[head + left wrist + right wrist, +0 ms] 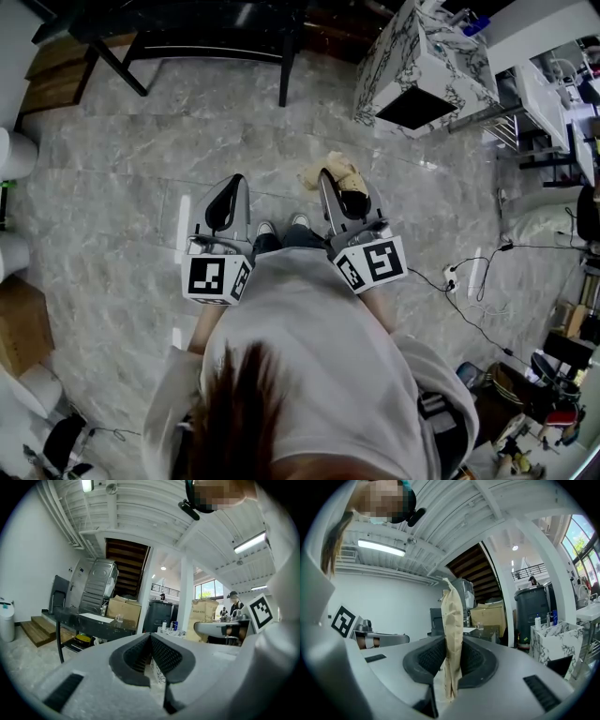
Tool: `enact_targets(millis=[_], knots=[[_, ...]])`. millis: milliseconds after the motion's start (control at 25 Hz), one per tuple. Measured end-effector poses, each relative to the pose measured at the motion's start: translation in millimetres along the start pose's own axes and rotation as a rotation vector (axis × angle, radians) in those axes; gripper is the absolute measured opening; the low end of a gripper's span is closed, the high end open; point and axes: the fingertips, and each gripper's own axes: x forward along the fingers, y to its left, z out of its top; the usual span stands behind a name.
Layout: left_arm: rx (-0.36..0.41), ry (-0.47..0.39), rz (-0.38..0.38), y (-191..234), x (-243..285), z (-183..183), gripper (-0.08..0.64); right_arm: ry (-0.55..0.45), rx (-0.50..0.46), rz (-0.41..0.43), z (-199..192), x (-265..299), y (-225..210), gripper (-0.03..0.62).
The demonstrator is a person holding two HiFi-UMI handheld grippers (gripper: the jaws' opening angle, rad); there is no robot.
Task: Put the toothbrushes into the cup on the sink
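I count two grippers, the left gripper (230, 192) and the right gripper (333, 192), one tan paper packet (452, 616), one marbled cabinet (441, 61) and one black desk (216, 42)

L gripper (225, 202) & R gripper (342, 192): grey, w/ black dotted pads (166, 657) and b/w square-patterned cubes (216, 278). Bag (452, 620): tan. Floor (141, 159): grey, marbled. Cabinet (422, 56): white w/ black veins. Table (187, 28): black.
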Motion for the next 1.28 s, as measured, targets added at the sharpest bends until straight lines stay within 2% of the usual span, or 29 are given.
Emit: enact_targets(millis=[200,440,720,1280], knots=[[-0.016,0.03,-0.001,7.0,-7.4,-16.0,0.009,0.031,0.02,-0.063,-12.1,-3.2,-4.1,0.057],[-0.041,0.059,0.0,7.3,2.6,-22.7,0.009,0.065,0.036,-0.069,-17.8,2.5,-16.9,0.057],[-0.049,0.068,0.059,27.2,36.0,-23.4,0.009,0.086,0.052,-0.024,-24.3,40.3,-43.3,0.057],[-0.002,0.014,0.175,62.1,132.4,8.9,0.009,0.084,0.071,0.088,-17.8,131.2,-117.3,0.057]])
